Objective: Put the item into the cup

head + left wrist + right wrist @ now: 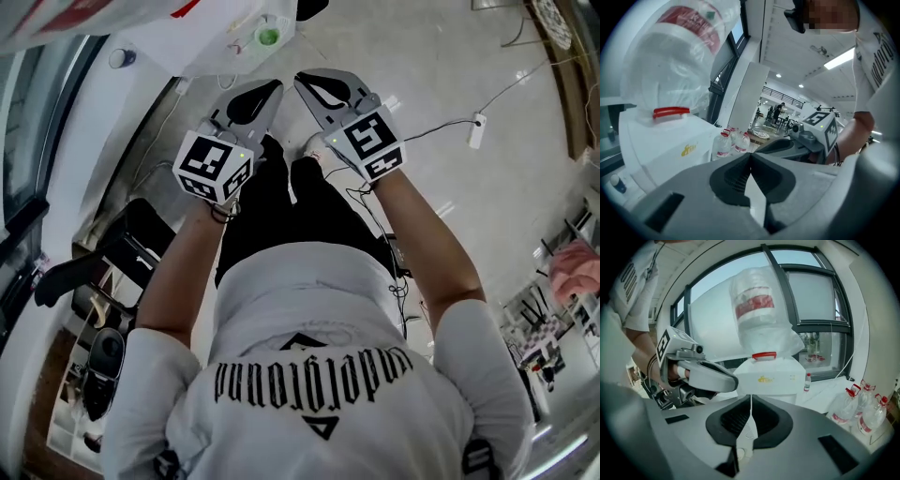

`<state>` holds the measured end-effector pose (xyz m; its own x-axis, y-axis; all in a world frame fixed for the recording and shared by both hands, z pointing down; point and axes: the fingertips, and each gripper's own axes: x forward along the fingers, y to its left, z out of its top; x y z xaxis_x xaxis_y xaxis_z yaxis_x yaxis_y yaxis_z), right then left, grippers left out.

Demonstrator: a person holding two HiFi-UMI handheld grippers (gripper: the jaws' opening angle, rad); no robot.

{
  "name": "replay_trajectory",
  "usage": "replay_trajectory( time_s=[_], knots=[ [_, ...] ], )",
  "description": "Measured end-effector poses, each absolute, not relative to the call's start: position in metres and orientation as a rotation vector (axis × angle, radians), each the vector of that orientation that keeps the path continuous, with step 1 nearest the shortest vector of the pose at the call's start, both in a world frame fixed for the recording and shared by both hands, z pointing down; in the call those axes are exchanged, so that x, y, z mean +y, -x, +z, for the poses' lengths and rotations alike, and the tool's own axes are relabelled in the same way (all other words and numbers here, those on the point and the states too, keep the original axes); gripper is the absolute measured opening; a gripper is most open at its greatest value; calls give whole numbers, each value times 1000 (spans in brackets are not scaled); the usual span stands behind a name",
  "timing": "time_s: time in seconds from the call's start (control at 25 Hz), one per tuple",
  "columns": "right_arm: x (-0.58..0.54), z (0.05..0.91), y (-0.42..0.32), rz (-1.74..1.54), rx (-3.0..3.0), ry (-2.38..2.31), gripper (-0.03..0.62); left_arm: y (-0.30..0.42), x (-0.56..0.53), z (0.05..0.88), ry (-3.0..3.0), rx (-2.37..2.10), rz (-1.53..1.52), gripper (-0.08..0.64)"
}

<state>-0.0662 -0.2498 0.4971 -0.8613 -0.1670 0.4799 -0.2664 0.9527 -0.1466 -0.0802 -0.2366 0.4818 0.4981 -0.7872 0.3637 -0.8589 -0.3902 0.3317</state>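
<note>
Over a glossy pale floor (450, 56), the left gripper (272, 89) and right gripper (302, 81) were both clenched on nothing, side by side with tips near each other, while what looked like the cup (267, 36), green inside, sat on a white top (187, 47) just beyond them.

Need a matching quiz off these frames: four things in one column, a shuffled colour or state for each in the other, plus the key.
Column 1
1. right hand-held gripper
2. water dispenser
3. cluster of water bottles
4. person's trousers

Column 2
A. black
B. red caps
C. jaws together, nothing between them
D. carries a big plastic-wrapped bottle on top

Pairs: 1-C, 2-D, 3-B, 4-A
</note>
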Motion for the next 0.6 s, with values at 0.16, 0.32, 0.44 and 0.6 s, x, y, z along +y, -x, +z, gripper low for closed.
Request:
replay_trajectory(
  time_s=[0.16,0.32,0.44,0.6],
  knots=[
    [-228,442,60,243,-2676,-246,15,77,-226,436,-2311,-1360,178,15],
    [-217,385,48,220,-2730,-231,15,69,-214,387,-2352,-1369,158,15],
    [-209,353,37,200,-2753,-217,15,63,-205,353,-2395,-1396,145,15],
    [-186,320,21,179,-2775,-196,15,60,-182,306,-2440,-1453,115,15]
  ],
)
